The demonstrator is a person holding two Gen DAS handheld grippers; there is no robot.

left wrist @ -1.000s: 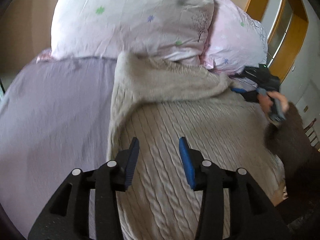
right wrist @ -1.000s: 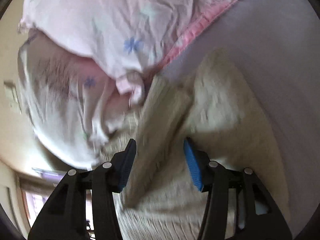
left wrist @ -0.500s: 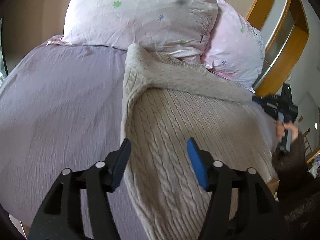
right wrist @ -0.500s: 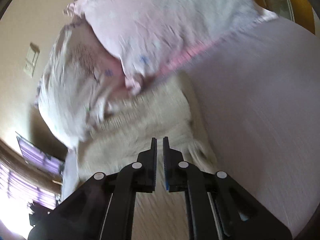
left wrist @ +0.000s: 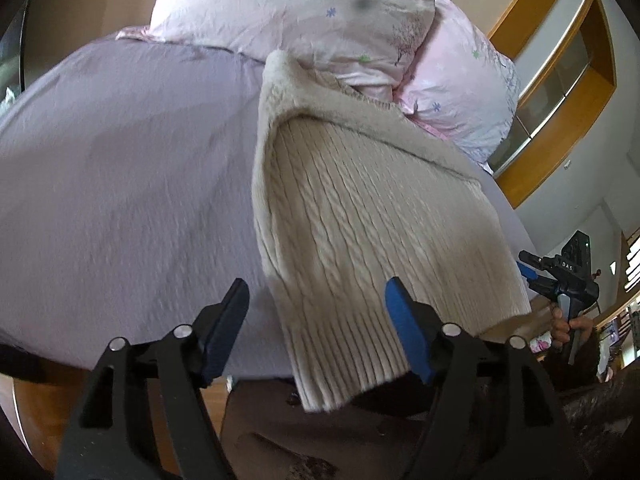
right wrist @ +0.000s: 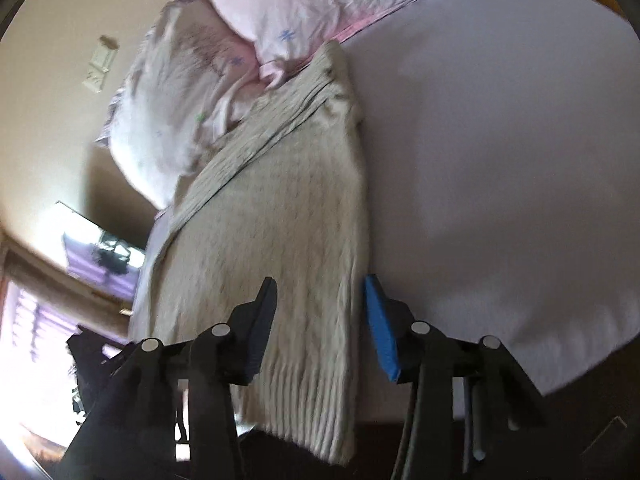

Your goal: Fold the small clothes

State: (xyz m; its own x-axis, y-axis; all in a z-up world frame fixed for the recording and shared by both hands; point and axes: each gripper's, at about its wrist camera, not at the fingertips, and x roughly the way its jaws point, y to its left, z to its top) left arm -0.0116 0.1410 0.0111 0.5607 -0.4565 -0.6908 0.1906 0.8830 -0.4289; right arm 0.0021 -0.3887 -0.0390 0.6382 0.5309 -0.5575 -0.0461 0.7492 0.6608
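A beige cable-knit sweater (left wrist: pixel 360 216) lies on the lilac bed, its sleeve folded across the top and its ribbed hem hanging over the near edge. It also shows in the right wrist view (right wrist: pixel 280 216). My left gripper (left wrist: pixel 316 320) is open and empty, hovering near the hem's left corner. My right gripper (right wrist: pixel 320 312) is open and empty above the hem's right side. The right gripper also appears at the right edge of the left wrist view (left wrist: pixel 560 280), held by a hand.
Two pink floral pillows (left wrist: pixel 320 16) lie at the head of the bed, touching the sweater's top. The lilac sheet (left wrist: pixel 120 168) spreads to the left. Wooden window frames (left wrist: pixel 560 80) stand at the right. A wall switch (right wrist: pixel 100 64) is behind the pillows.
Both grippers have drawn back from the sweater's top toward the hem at the near bed edge. The right gripper, shut half a second ago, has opened. The sleeve now lies folded across the top.
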